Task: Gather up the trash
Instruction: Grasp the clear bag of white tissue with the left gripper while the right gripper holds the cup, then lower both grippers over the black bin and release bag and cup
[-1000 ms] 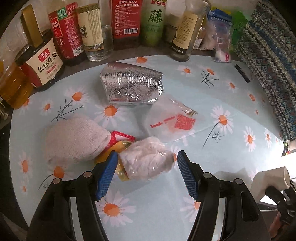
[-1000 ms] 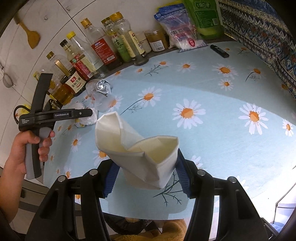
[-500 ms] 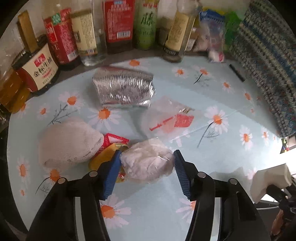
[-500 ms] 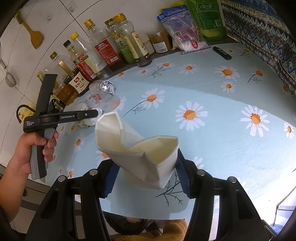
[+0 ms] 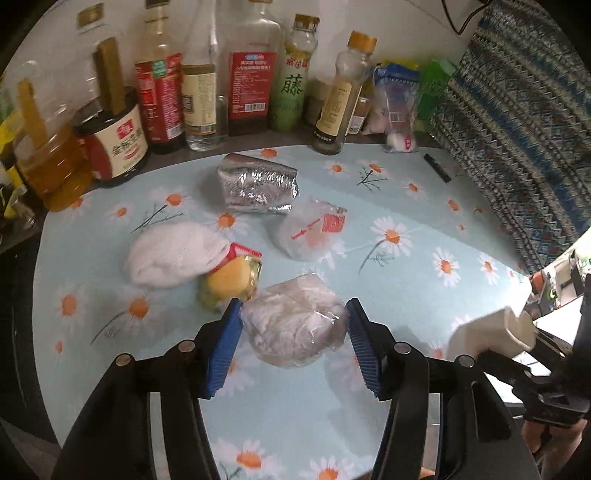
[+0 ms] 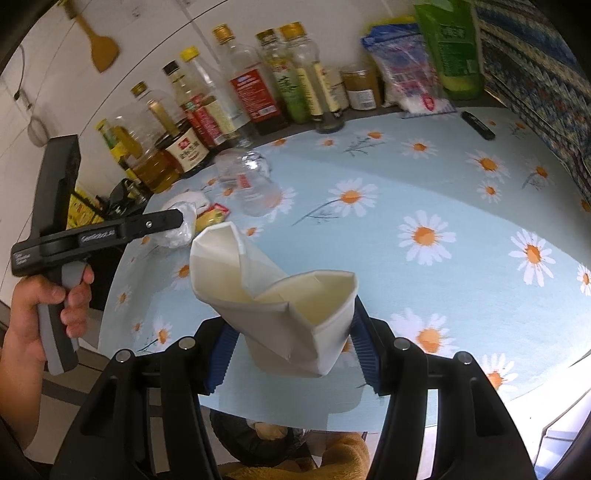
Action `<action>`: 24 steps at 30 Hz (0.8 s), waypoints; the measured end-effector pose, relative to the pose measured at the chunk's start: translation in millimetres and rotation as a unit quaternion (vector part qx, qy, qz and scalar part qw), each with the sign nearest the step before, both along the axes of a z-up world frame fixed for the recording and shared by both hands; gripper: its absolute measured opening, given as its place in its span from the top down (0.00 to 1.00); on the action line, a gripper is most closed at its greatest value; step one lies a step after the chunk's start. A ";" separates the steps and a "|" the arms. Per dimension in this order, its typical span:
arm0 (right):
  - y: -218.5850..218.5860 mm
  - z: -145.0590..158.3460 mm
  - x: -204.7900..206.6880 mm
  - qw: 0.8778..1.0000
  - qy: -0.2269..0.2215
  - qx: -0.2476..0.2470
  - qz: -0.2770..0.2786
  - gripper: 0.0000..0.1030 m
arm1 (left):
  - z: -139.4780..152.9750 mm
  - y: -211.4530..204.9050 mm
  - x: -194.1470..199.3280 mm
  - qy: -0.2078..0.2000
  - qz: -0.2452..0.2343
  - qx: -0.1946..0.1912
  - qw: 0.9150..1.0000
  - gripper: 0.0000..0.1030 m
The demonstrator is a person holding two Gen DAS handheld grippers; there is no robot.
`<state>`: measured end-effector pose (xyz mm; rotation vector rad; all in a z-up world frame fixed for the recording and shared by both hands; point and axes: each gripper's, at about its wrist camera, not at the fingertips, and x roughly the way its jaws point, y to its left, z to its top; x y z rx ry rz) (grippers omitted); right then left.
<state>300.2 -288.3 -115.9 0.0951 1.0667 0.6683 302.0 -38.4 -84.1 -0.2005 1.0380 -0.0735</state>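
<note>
Your left gripper (image 5: 293, 334) pinches a crumpled clear plastic wad (image 5: 293, 325), lifted just above the daisy-print tablecloth (image 5: 406, 280). Your right gripper (image 6: 290, 341) clamps a crushed white paper cup (image 6: 284, 306), mouth up. Keep both squeezes steady and drop the wad into the cup.

Bottle tops (image 5: 159, 3) cut off by edge; small black object (image 5: 437, 168) unidentifiable.

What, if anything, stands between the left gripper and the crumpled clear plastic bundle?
Nothing visible. The left gripper has just been closing its jaws, and its pads press both sides of the crumpled clear plastic bundle. The yellow wrapper lies beside it, outside the grip.
</note>
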 end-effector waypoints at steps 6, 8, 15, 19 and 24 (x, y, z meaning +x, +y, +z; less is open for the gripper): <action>25.9 5.8 -15.7 1.000 -0.003 -0.001 0.022 0.44 | 6.8 14.3 -42.3 -0.012 0.015 -0.014 1.000 0.47; 35.4 7.9 -22.0 1.000 -0.003 -0.001 0.031 0.44 | 5.1 19.8 -55.5 -0.011 0.018 -0.020 1.000 0.47; 67.2 12.1 -45.0 0.998 -0.004 -0.005 0.056 0.44 | -5.7 41.3 -101.6 -0.002 0.039 -0.036 0.999 0.47; 83.2 12.1 -58.8 0.998 -0.003 -0.006 0.068 0.44 | -10.1 50.2 -125.3 0.002 0.046 -0.042 0.998 0.47; 99.8 12.1 -76.8 0.997 -0.001 -0.006 0.077 0.44 | -15.7 61.6 -150.4 0.004 0.057 -0.052 0.997 0.47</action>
